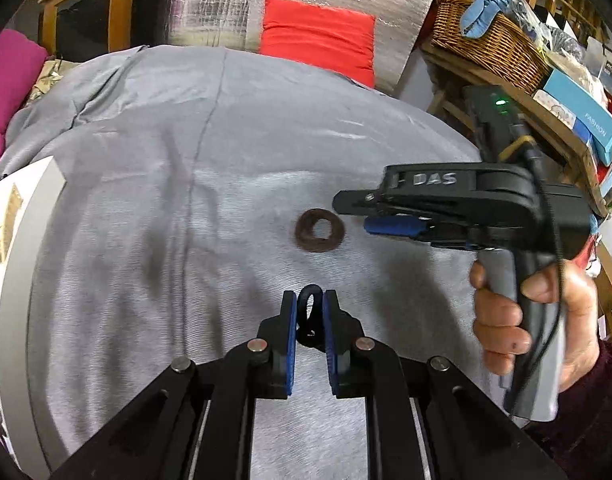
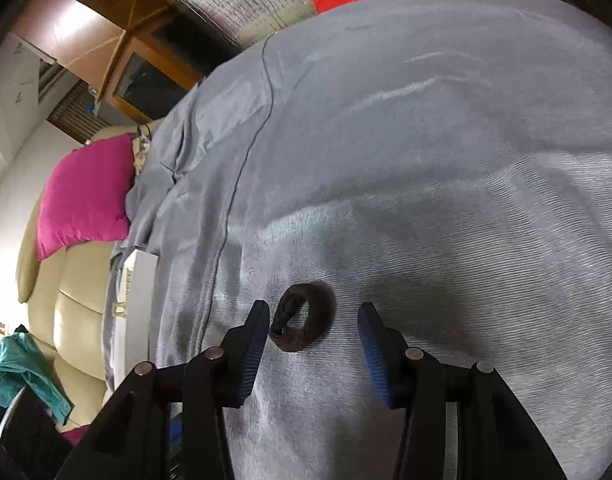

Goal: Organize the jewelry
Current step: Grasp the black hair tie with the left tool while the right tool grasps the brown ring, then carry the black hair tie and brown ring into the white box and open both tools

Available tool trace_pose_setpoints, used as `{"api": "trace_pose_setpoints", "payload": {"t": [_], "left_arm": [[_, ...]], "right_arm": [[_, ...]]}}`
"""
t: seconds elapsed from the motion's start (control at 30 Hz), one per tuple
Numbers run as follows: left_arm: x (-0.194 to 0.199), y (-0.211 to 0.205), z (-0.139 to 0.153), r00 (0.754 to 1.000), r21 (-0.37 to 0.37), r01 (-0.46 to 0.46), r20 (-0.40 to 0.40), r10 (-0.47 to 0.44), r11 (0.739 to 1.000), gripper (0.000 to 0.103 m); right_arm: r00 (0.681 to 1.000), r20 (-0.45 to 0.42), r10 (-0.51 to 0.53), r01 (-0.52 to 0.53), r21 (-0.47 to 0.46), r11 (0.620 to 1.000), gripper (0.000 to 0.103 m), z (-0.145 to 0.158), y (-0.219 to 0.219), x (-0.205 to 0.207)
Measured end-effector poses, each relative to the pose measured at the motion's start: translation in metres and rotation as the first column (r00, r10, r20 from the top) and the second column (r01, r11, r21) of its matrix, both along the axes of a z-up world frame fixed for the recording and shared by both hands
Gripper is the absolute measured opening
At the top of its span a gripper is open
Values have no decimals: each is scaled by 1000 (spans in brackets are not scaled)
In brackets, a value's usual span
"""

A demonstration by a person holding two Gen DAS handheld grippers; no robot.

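1. Nearest the lens, left wrist view: left gripper (image 1: pixel 310 312), blue pads (image 1: pixel 291 320) drawn almost together, clamped on a small black elastic loop (image 1: pixel 309 314). Loop squeezed narrow, top poking up past the pad tips, lower part between the pads.
2. Ahead of those jaws and slightly right, well apart from them: brown hair tie (image 1: pixel 319 230), lying flat on the grey cloth (image 1: pixel 186 160), ring shape, untouched.
3. Right of the jaws, same view: right gripper (image 1: pixel 366 216) coming in side-on, tips just beside the brown tie's right edge, not touching as far as can be told. Hand (image 1: pixel 522 320) wrapped round its grey handle, dark red sleeve at the wrist.
4. Far left of the jaws: white box (image 1: pixel 22 216) at the cloth's edge, contents too washed out to tell.
5. Right wrist view: right gripper (image 2: pixel 313 332) with jaws standing apart, nothing pressed between the pads. Brown hair tie (image 2: pixel 306 322) on the cloth between the fingers, closer to the left pad (image 2: pixel 252 344), a darker braided stretch on that side almost at the pad tip. Contact there not clear.
6. Beyond the jaws: red cushion (image 1: pixel 318 36) and wicker basket (image 1: pixel 486 40).
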State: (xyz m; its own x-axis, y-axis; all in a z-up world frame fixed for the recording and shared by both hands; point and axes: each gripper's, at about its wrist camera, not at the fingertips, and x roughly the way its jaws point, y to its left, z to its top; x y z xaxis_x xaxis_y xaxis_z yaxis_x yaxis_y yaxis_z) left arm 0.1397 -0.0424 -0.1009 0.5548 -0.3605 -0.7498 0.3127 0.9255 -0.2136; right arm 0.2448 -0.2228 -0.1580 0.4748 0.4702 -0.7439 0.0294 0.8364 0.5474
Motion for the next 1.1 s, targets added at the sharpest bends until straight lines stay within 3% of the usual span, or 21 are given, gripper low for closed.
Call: {"api": "trace_pose_setpoints", "payload": {"t": [0.1, 0.27, 0.4, 0.73, 0.9, 1.1], "left_arm": [[-3, 9, 3, 1000, -2, -11, 8, 11, 1000, 13], [-5, 29, 8, 999, -11, -29, 20, 30, 1000, 13], [-7, 44, 12, 998, -18, -55, 30, 56, 998, 13], [-17, 98, 31, 977, -27, -186, 101, 188, 982, 13], [-16, 154, 42, 933, -25, -328, 148, 328, 944, 13], [-2, 235, 36, 848, -40, -515, 119, 516, 856, 13]], "right_arm": [[1000, -11, -2, 1, -34, 999, 43, -7, 12, 5], [1000, 14, 22, -18, -202, 979, 13, -9, 36, 8], [997, 63, 43, -23, -290, 957, 10, -2, 50, 6], [975, 212, 60, -22, -177, 984, 10, 35, 82, -2], [963, 260, 78, -44, -136, 990, 10, 44, 111, -4], [944, 299, 138, -99, -142, 985, 10, 49, 155, -1]]}}
